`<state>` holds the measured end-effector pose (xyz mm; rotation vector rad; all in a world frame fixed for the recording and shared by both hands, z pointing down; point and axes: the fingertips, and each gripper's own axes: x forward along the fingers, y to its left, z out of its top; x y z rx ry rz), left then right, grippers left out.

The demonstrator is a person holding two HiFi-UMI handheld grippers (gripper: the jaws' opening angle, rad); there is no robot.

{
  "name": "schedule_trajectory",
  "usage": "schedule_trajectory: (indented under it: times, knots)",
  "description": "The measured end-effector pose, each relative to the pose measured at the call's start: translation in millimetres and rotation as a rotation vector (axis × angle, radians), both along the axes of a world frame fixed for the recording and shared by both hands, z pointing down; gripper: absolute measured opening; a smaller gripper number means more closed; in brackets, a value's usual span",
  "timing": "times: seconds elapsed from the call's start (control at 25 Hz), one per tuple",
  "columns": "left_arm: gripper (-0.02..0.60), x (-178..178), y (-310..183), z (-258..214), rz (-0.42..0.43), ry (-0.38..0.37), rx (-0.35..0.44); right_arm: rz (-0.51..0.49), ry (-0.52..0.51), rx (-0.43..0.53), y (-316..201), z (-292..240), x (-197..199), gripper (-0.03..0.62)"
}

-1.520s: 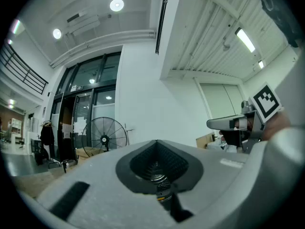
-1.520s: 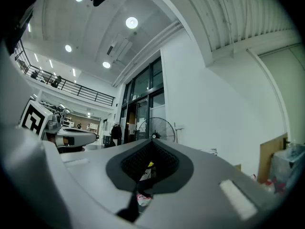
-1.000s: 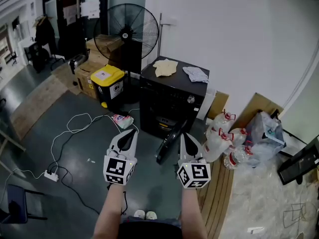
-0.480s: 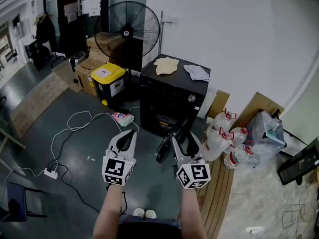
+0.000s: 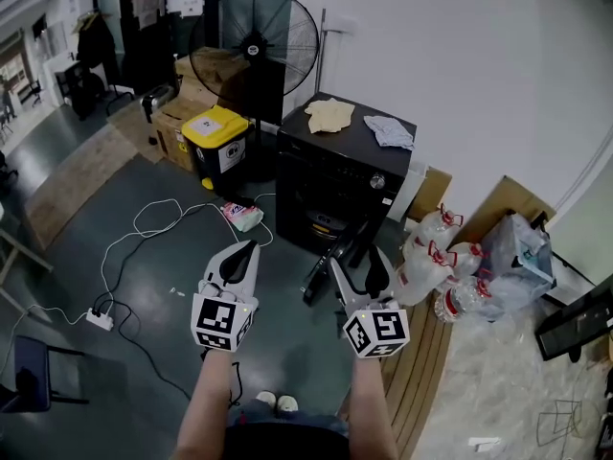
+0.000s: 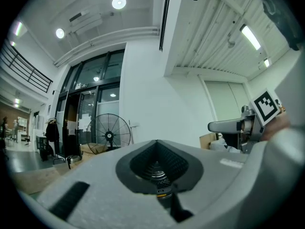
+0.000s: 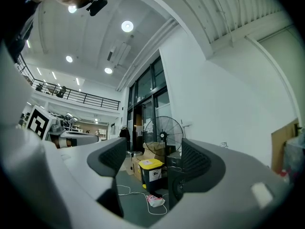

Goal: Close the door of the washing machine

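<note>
"Our left tool (image 5: 250,246), how did we hold it?"

"We held it with its jaws pressed together on nothing, above the floor (image 5: 115,209), pointing toward the yellow bin (image 5: 218,142) and the fan (image 5: 255,50)."

"And the washing machine (image 5: 337,175)?"

"It stood black against the white wall ahead of us. Its door (image 5: 316,278) hung open at the front, near our right tool (image 5: 357,262)."

"How was that tool?"

"Its jaws were opening, already wide apart with nothing between them. Bottles (image 5: 436,257) lay further right."
</note>
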<state>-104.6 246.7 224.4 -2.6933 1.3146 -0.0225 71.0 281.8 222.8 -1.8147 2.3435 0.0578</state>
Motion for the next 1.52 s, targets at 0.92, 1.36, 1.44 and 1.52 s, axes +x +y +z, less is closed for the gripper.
schedule_trajectory:
  times: [0.92, 1.36, 1.44, 1.52]
  knots:
    - [0.000, -52, -240, 42, -0.017, 0.029, 0.007, 0.050, 0.024, -0.045, -232, 59, -18, 0.360]
    - [0.000, -59, -444, 39, 0.173, -0.013, -0.037, 0.224, -0.022, -0.073, -412, 55, -34, 0.360]
    - [0.000, -54, -467, 47, 0.208, -0.022, -0.050, 0.264, -0.031, -0.076, -427, 60, -29, 0.360]
    - [0.000, -45, -486, 54, 0.242, -0.024, -0.066, 0.301, -0.036, -0.090, -437, 67, -23, 0.360]
